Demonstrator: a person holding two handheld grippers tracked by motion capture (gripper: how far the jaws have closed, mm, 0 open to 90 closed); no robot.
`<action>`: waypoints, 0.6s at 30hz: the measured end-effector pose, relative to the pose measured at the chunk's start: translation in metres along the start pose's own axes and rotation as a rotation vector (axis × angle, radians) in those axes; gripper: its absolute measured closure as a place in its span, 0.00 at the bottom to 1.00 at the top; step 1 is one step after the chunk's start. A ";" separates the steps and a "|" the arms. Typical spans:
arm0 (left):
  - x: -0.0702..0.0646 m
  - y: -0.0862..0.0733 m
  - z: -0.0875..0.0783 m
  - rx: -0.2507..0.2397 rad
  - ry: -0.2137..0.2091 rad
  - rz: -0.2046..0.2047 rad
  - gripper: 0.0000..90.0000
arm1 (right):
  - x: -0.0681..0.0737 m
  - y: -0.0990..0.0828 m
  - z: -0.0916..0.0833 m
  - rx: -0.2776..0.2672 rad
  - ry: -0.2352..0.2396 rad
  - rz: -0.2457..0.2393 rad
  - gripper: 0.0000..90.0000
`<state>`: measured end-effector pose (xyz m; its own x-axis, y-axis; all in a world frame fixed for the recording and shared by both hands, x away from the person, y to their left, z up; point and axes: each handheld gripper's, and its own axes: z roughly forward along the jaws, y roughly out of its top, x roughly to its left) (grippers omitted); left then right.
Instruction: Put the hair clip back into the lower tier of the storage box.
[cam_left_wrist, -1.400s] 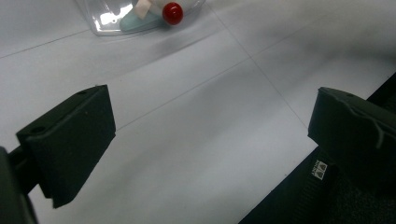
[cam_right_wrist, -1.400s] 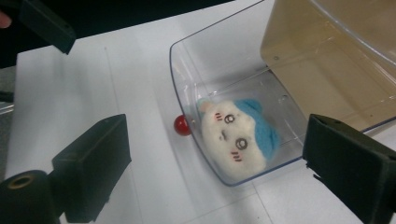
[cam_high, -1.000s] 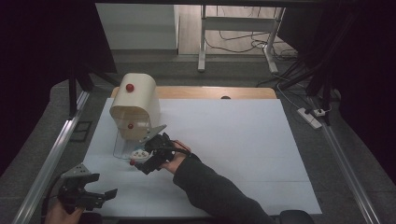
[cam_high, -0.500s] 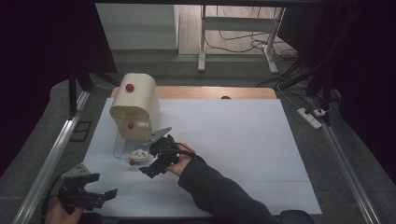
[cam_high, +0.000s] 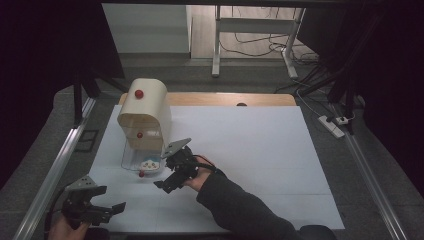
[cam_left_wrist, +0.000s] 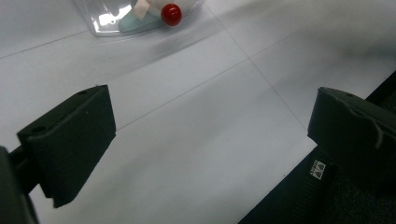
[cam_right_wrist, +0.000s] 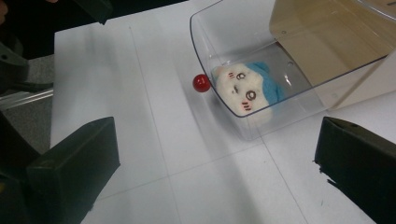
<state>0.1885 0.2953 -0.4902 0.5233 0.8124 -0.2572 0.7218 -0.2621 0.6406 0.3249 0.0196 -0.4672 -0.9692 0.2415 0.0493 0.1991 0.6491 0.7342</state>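
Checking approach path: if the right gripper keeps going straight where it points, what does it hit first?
Probably the clear drawer with the plush toy inside; its front wall lies dead ahead of the open right gripper. Depth is uncertain.

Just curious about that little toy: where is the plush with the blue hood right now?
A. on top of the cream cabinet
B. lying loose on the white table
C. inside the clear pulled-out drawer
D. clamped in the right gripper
C: the plush lies inside the clear drawer, behind its red knob.

A clear plastic drawer (cam_right_wrist: 261, 88) stands pulled out, red knob (cam_right_wrist: 201, 83) forward, holding a white-and-blue plush toy (cam_right_wrist: 247, 91).
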 end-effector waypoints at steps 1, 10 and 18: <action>0.000 0.000 0.000 0.000 -0.001 0.000 0.01 | 0.000 0.000 -0.001 0.002 -0.001 -0.001 0.00; 0.001 0.000 0.000 0.000 -0.007 -0.002 0.01 | 0.001 -0.007 -0.008 0.002 0.011 0.009 0.00; 0.000 0.000 0.000 0.001 -0.005 -0.002 0.01 | -0.002 -0.012 -0.016 -0.008 0.012 0.029 0.00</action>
<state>0.1889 0.2955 -0.4904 0.5240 0.8103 -0.2625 0.7236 -0.2609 0.6390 0.3220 -0.0003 -0.4648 -0.9647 0.2512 0.0792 0.2263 0.6363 0.7375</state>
